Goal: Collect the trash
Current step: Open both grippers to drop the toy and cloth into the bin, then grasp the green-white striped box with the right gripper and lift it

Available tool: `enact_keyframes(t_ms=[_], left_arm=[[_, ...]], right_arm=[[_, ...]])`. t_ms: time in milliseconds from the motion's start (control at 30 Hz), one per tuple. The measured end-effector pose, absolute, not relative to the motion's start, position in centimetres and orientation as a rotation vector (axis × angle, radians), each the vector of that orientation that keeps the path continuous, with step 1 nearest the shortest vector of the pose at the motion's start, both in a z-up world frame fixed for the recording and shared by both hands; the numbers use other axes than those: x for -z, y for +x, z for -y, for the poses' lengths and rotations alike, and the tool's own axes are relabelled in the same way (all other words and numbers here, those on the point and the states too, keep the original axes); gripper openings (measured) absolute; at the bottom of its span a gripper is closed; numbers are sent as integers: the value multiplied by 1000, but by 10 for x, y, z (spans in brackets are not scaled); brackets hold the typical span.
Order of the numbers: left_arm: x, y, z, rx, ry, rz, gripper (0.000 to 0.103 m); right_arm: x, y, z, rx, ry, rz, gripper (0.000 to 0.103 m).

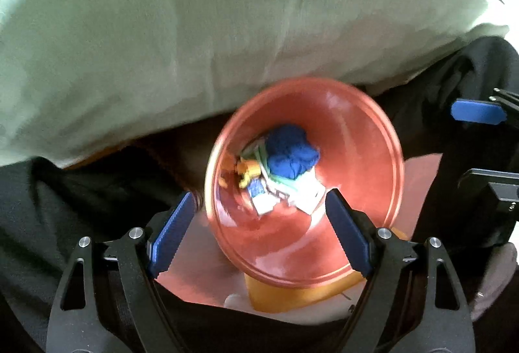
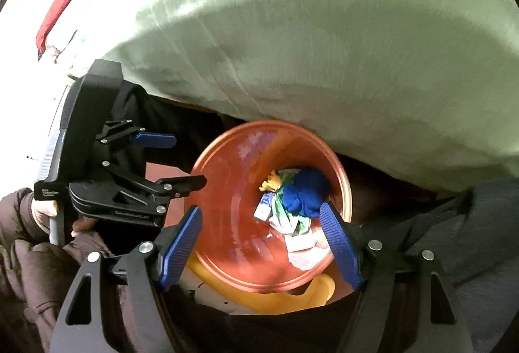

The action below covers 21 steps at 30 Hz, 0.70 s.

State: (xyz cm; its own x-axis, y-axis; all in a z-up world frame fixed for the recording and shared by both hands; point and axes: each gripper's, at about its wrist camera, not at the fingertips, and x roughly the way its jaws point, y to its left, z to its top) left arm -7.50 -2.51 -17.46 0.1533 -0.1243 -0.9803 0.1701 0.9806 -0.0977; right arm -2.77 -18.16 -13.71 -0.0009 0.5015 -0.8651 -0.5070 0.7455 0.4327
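**Both grippers hang open over a bin that already holds the trash**

The trash lies at the bottom of the orange-red bin [image 1: 305, 181]: a crumpled blue wad [image 1: 290, 155], white and green paper scraps [image 1: 292, 194] just beside and partly under it, and a small yellow piece [image 1: 248, 173] at the far side. The bin is round and stands upright with its mouth facing up at both cameras, so its long axis runs almost straight along each line of sight. It sits against the edge of a pale green bed cover [image 1: 162, 28], with a yellow object [image 1: 292, 298] showing under its near rim.

The left hand-held gripper [image 1: 259, 233] is spread wide and empty, one finger outside the rim, the other over the mouth. The right hand-held gripper [image 2: 269, 242] is likewise spread and holding nothing, framing the pile below. Judging by how large the bin looms, the two look about equally near. Nothing loose shows on the bed cover nearby, so collection seems largely done; the frames are motion-blurred, so fine detail is uncertain
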Motion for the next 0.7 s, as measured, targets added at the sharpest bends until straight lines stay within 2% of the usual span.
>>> enact_keyframes(t_ms=[100,333,400,533,700], left_arm=[[145,-76,23,207,76,-1312,81],[53,-65,18,205,187,-1049,81],[35,-57,15,192,202,-984,85],[10,-25,2,136,171,-885,88],[5,20,-12,81,106,-844,88]], right_arm=[[118,-22,184,-807,-24,-1317,74],[31,24,200,-832,-22,-1129,76],[10,47,205,-817,-8,-1081,77],[-21,109,206,-790,31,-1023,77],[-31,187,186,-786,107,-1014,77]])
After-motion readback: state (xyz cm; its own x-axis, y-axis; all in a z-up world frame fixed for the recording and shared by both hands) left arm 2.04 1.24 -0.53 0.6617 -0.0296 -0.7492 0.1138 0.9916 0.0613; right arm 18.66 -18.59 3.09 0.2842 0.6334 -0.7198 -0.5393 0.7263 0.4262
